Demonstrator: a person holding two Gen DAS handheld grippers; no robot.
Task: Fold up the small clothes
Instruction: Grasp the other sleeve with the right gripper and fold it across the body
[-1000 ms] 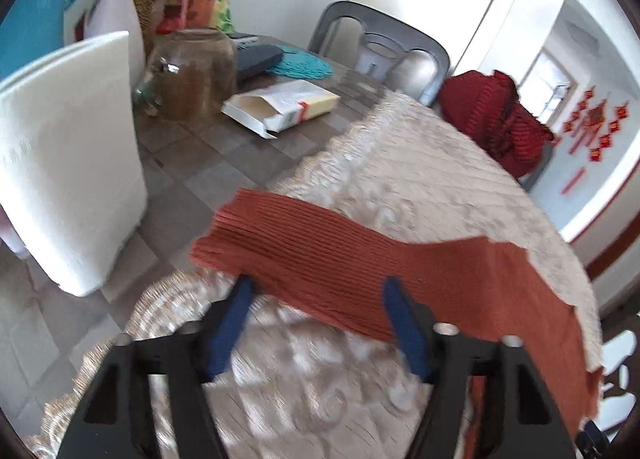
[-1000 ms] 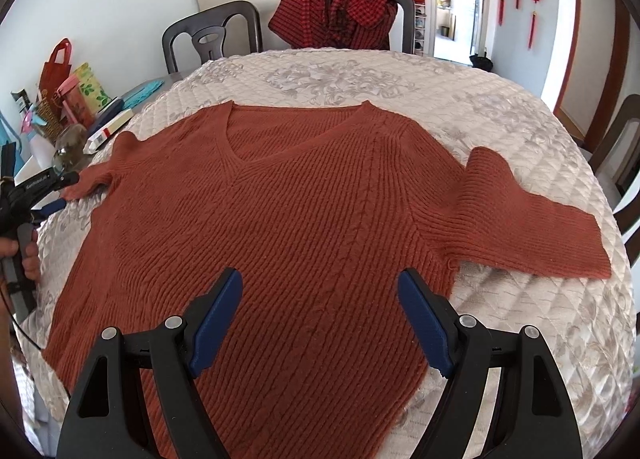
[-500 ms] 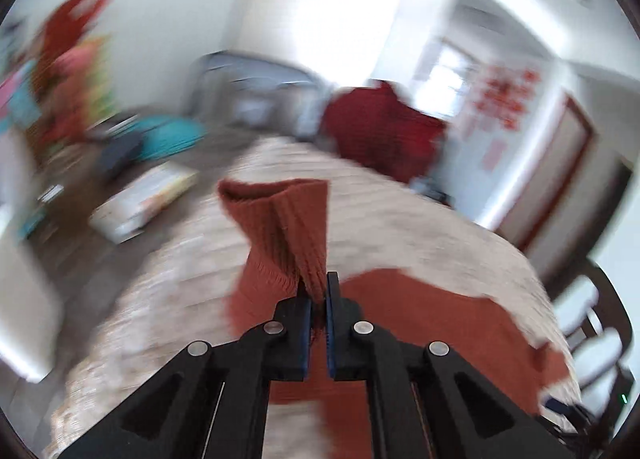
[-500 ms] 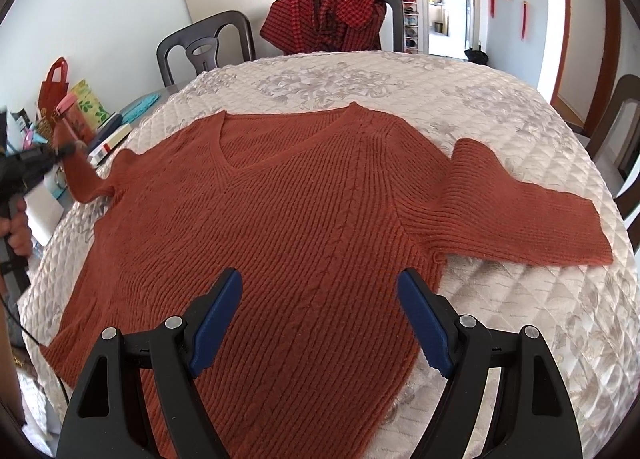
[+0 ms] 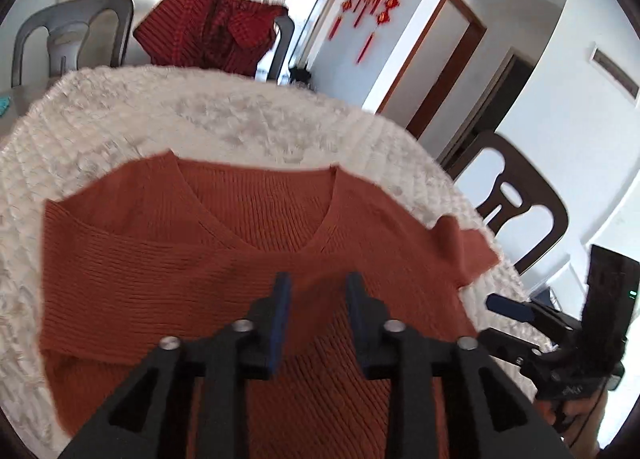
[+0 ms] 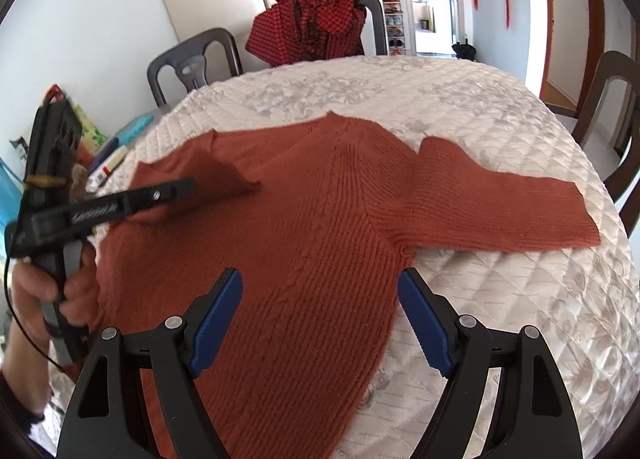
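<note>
Rust sweater (image 6: 304, 243) flat under both claws; left claw (image 5: 318, 291) parted, right claw (image 6: 320, 315) wide apart.

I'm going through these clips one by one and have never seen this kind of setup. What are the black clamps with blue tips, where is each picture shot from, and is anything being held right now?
There is no robot here. A person holds a two-finger clamp tool in each hand, and each tool carries a wide-angle camera that looks along its fingers. One picture comes from the left gripper, the other from the right gripper; each tool also shows in the other's view.

On the quilted white tablecloth lies a rust-orange sweater. Its left sleeve is folded across the chest; the right sleeve lies stretched out flat.

Both grippers are open and hold nothing. A red checked garment hangs on a chair behind the table.
</note>
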